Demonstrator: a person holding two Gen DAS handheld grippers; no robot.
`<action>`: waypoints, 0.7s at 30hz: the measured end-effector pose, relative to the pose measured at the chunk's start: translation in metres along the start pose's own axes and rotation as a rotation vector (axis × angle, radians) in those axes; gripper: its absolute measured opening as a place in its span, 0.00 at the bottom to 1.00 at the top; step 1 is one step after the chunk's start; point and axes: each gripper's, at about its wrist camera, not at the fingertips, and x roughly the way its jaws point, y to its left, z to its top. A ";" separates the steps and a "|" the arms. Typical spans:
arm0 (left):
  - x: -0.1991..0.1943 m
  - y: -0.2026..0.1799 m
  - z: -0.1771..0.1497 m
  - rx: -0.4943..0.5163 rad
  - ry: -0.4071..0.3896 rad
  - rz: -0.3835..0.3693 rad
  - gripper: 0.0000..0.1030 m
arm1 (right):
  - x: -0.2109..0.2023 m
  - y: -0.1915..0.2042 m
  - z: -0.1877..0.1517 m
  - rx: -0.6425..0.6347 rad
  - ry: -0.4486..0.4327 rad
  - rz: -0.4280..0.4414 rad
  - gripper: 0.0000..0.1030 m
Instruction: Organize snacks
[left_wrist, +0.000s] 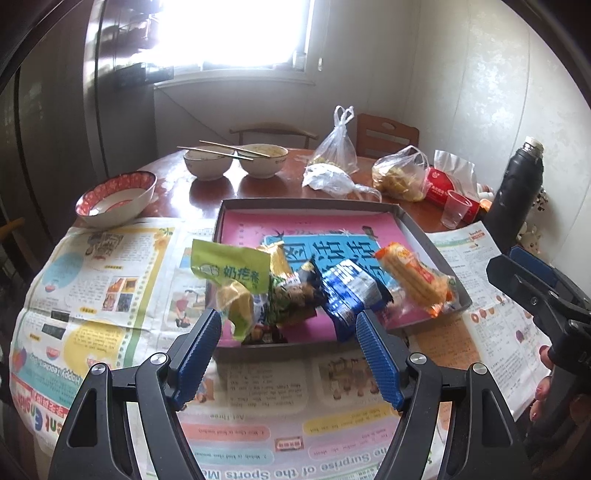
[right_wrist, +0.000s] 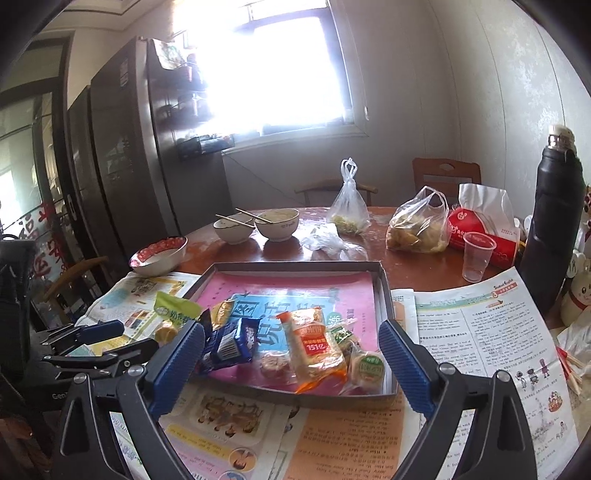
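The round wooden worktop (right_wrist: 417, 271) is newspaper-covered (left_wrist: 110, 280) across its near half. On the paper sits a shallow grey tray (right_wrist: 384, 291) whose far half shows bare pink lining. Snack packets crowd its near edge: a green packet (left_wrist: 229, 269) overhanging the near-left corner, a blue packet (left_wrist: 351, 291) mid-edge, an orange packet (right_wrist: 314, 347) toward the near-right corner. Bowls, bags and a clear cup (right_wrist: 476, 254) line the far edge. The left gripper (left_wrist: 288, 332) and right gripper (right_wrist: 291, 347) both hover before the tray, fingers spread wide, holding nothing.
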 end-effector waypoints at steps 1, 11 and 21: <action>-0.002 -0.001 -0.002 0.001 -0.001 -0.001 0.75 | -0.002 0.001 -0.002 -0.002 0.003 -0.003 0.94; -0.011 -0.011 -0.022 0.007 0.021 -0.015 0.75 | -0.012 0.002 -0.023 0.000 0.055 -0.021 0.94; -0.009 -0.019 -0.047 0.027 0.079 0.005 0.75 | -0.017 -0.001 -0.046 0.043 0.106 -0.009 0.94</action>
